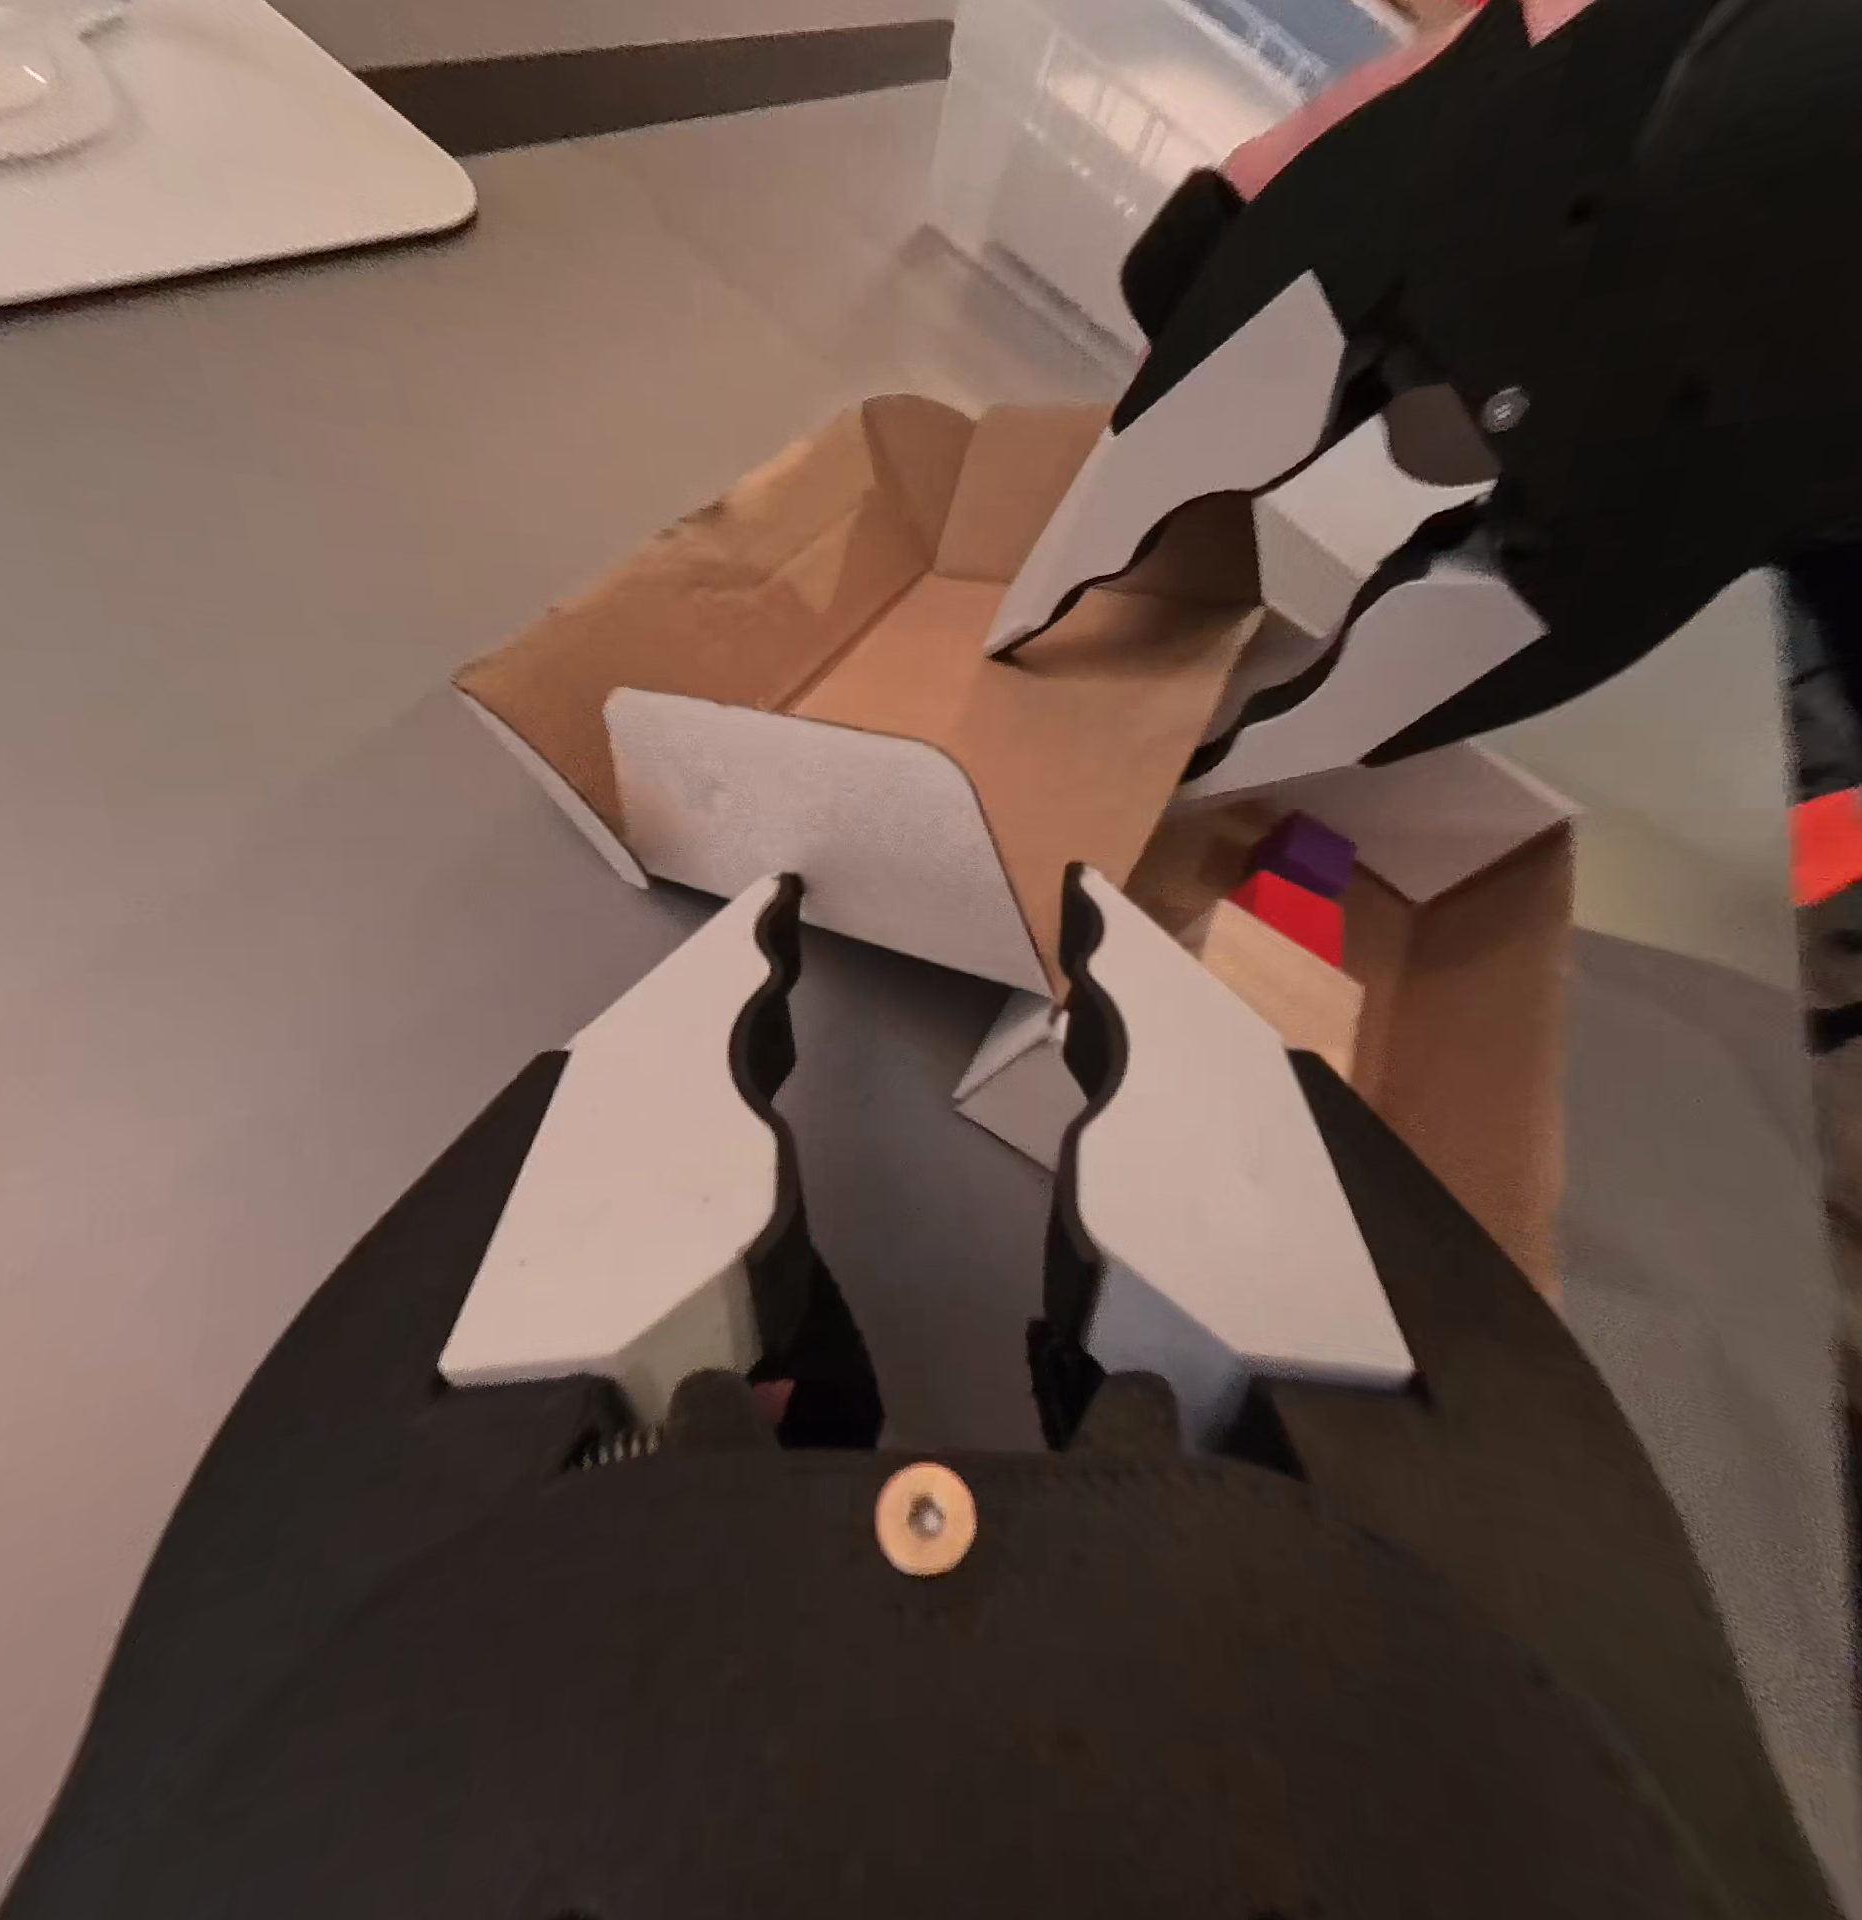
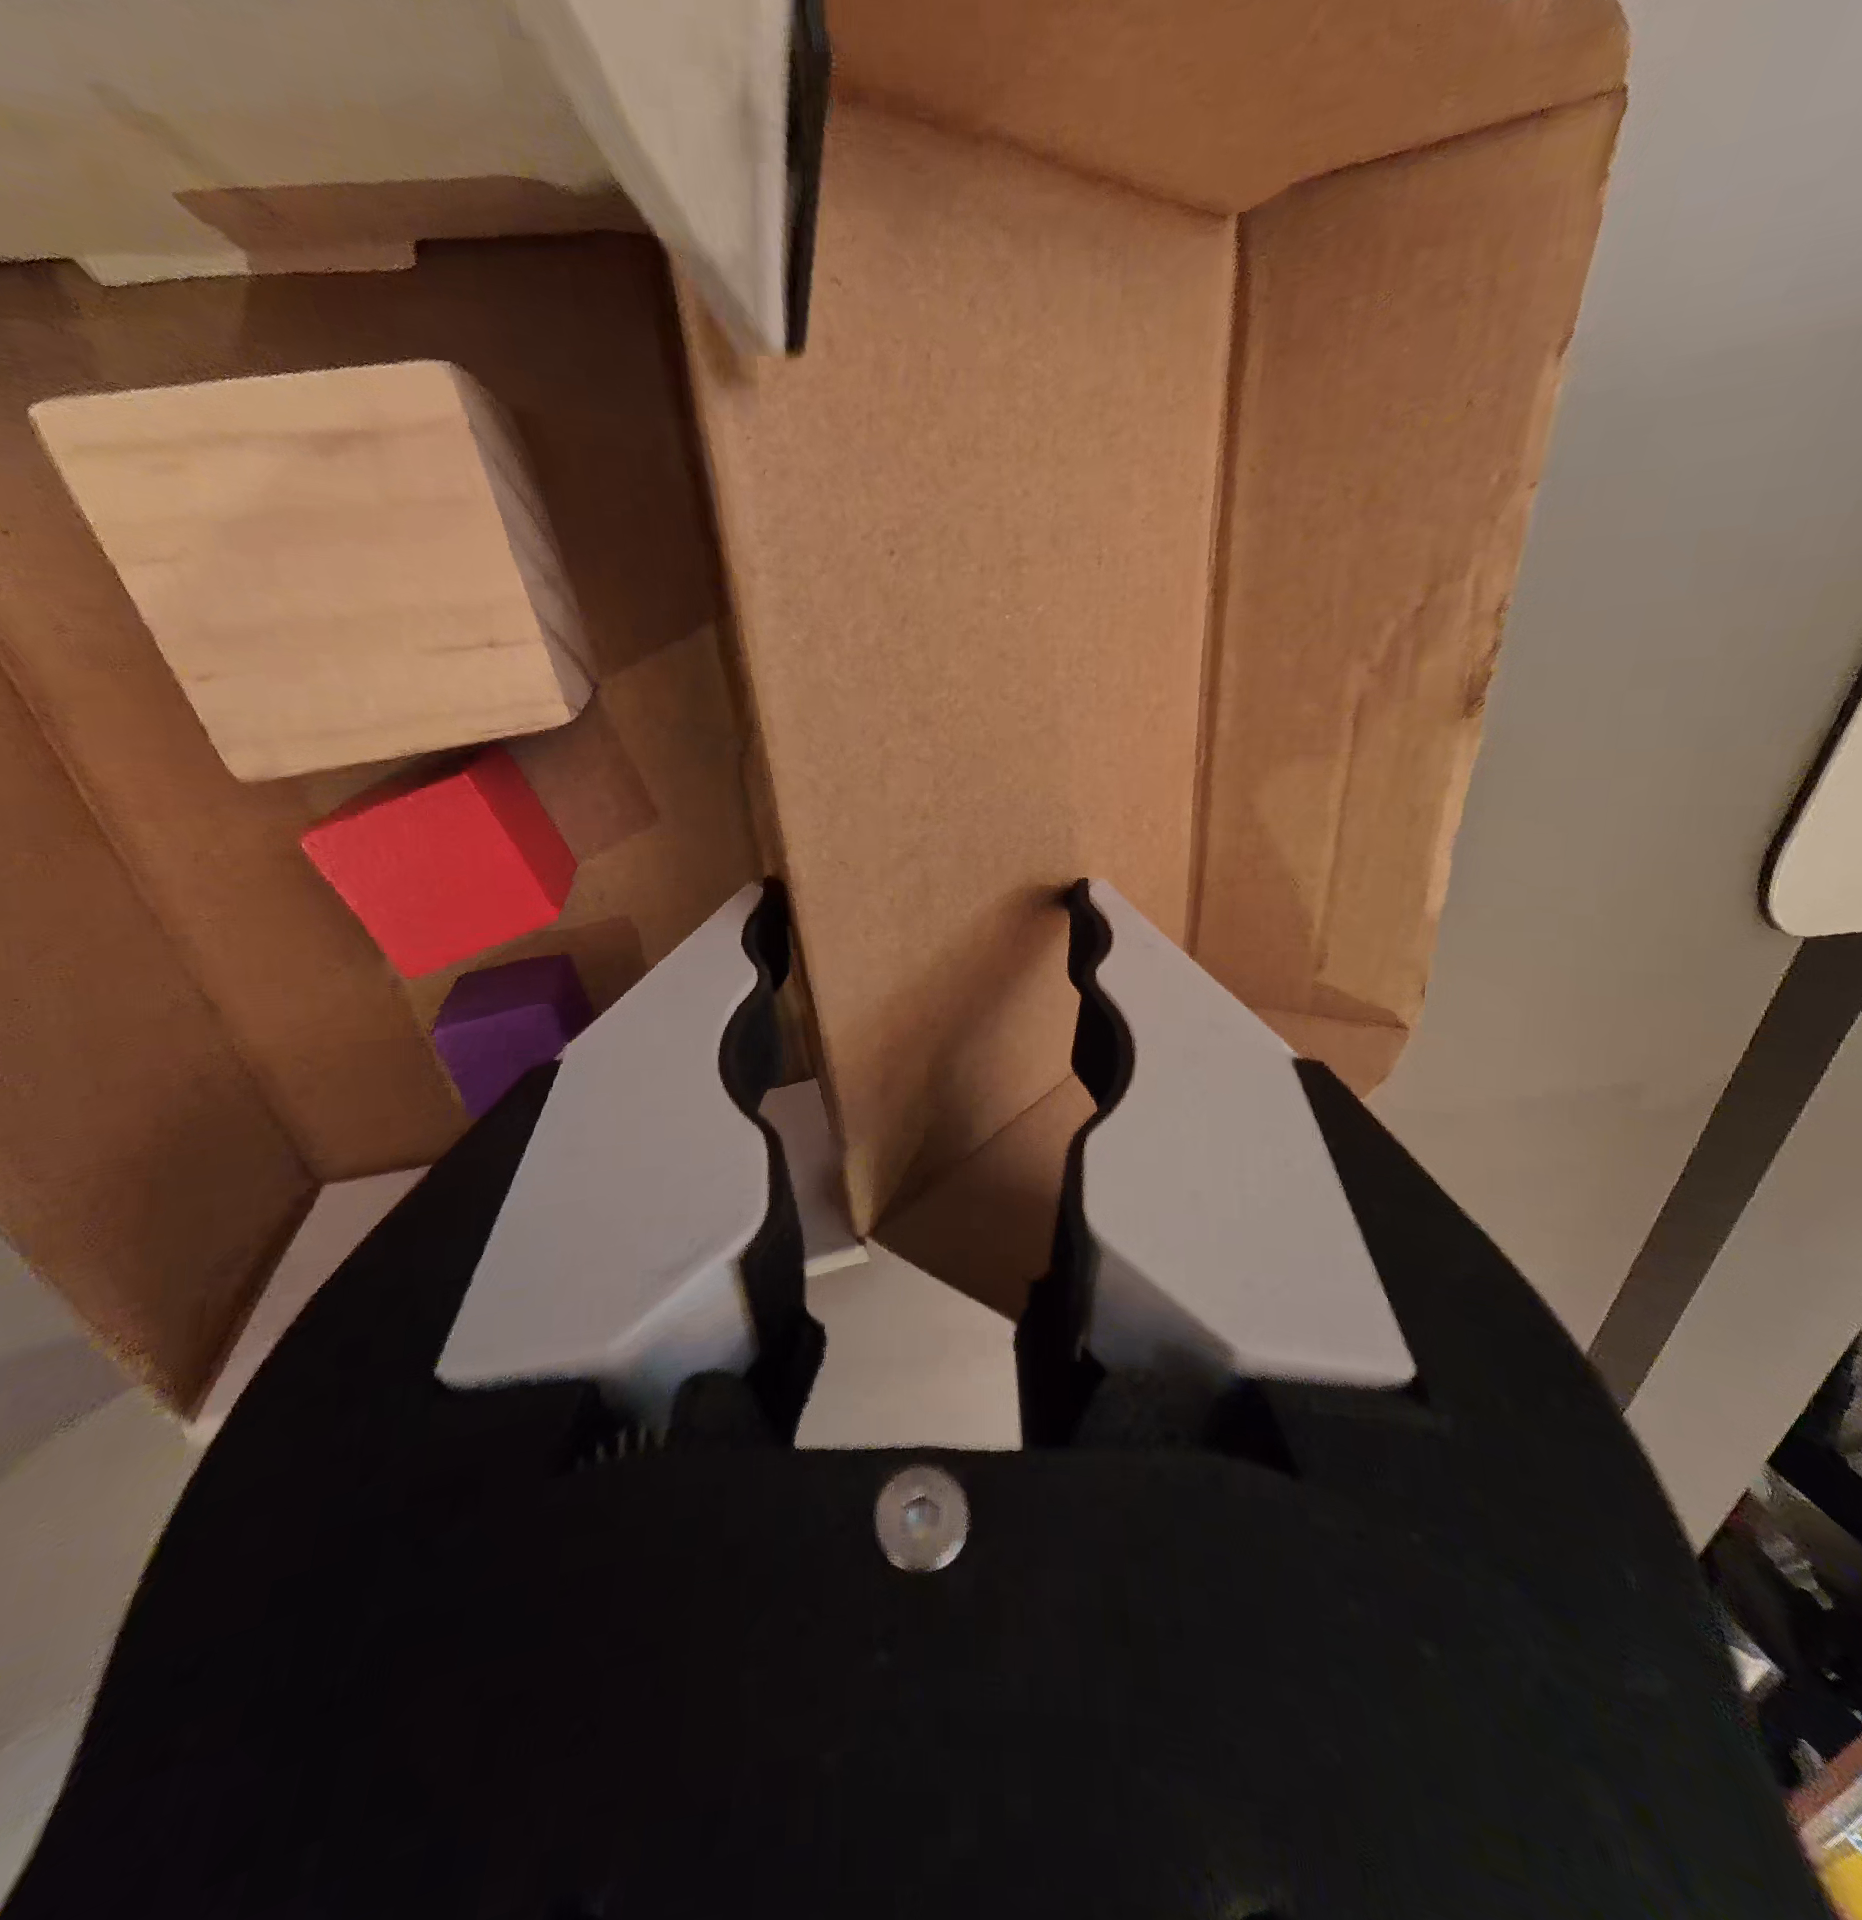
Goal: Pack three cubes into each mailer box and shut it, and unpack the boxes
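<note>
Counting three cubes in the far box (image 2: 96,1039): wooden (image 2: 303,561), red (image 2: 439,873), purple (image 2: 511,1023), the last half hidden by my right tongs (image 2: 922,904). Both tongs, left (image 1: 932,894) too, gape empty over the near box's (image 1: 802,810) flaps on the worktop (image 1: 231,727).

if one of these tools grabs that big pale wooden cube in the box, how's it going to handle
The big pale wooden cube has flat faces, so it should sit still rather than roll. It looks solid, so probably rigid and heavier than the small red cube beside it. Its smooth, wide faces may demand a fully opened tool.

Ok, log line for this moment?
left gripper: open, at flap | right gripper: open, over empty mailer box | three cubes boxed
</note>
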A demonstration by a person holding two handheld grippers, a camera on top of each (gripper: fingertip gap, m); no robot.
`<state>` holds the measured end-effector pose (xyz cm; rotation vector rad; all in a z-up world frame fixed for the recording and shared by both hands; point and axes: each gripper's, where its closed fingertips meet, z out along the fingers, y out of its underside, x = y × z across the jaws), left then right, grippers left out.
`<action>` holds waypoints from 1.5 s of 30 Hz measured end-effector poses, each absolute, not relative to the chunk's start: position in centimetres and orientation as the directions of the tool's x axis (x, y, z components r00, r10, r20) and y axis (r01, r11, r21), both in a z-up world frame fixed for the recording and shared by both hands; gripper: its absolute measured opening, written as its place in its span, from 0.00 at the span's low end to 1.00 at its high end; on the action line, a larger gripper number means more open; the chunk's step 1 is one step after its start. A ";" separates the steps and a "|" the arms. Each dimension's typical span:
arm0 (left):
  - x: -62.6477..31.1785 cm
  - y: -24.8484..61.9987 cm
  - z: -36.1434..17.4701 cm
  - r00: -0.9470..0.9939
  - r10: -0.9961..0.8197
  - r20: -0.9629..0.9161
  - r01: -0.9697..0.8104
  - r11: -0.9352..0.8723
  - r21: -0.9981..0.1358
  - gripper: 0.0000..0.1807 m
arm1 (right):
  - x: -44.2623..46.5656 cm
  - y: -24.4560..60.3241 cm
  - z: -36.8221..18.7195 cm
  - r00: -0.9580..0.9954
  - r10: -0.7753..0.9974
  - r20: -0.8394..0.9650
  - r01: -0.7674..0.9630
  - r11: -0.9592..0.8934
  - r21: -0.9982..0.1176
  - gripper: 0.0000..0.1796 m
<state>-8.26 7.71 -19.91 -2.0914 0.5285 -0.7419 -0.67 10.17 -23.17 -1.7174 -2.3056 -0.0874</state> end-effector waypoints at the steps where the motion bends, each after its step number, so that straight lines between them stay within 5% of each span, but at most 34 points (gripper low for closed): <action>1: -8.4 8.0 -20.0 0.759 -0.592 0.270 -0.129 -0.544 -0.829 0.24 | -0.7 10.2 -23.2 -0.263 0.930 0.257 0.948 0.298 -0.107 0.29; 9: -8.4 8.4 -19.7 0.766 -0.610 0.206 -0.161 -0.491 -0.856 0.21 | -0.8 10.1 -20.0 -0.173 0.856 0.488 0.913 0.325 -0.248 0.34; 13: -8.3 8.4 -19.6 0.763 -0.621 0.179 -0.181 -0.471 -0.864 0.21 | 0.1 9.7 -15.8 0.019 0.852 0.523 0.863 0.250 -0.438 0.36; 20: -8.4 7.6 -19.4 0.742 -0.660 0.120 -0.249 -0.438 -0.864 0.20 | 3.5 9.2 -13.7 0.371 0.886 0.279 0.712 -0.078 -0.697 0.30; 28: -8.5 6.3 -19.5 0.717 -0.690 0.096 -0.298 -0.428 -0.854 0.11 | 5.0 8.9 -17.1 0.451 0.868 0.205 0.703 -0.204 -0.681 0.32; 34: -8.8 5.4 -19.1 0.717 -0.679 0.156 -0.250 -0.460 -0.852 0.21 | 5.3 6.5 -17.5 0.451 0.882 0.137 0.652 -0.220 -0.726 0.34; 39: -9.1 5.2 -16.3 0.685 -0.664 0.300 -0.058 -0.460 -0.886 0.28 | 5.6 3.7 -16.7 0.446 0.895 -0.033 0.519 -0.288 -0.805 0.34; 45: -10.6 7.2 -16.8 0.653 -0.538 0.533 0.181 -0.573 -0.799 0.27 | 4.8 4.0 -17.3 0.458 0.827 -0.327 0.295 -0.488 -0.821 0.40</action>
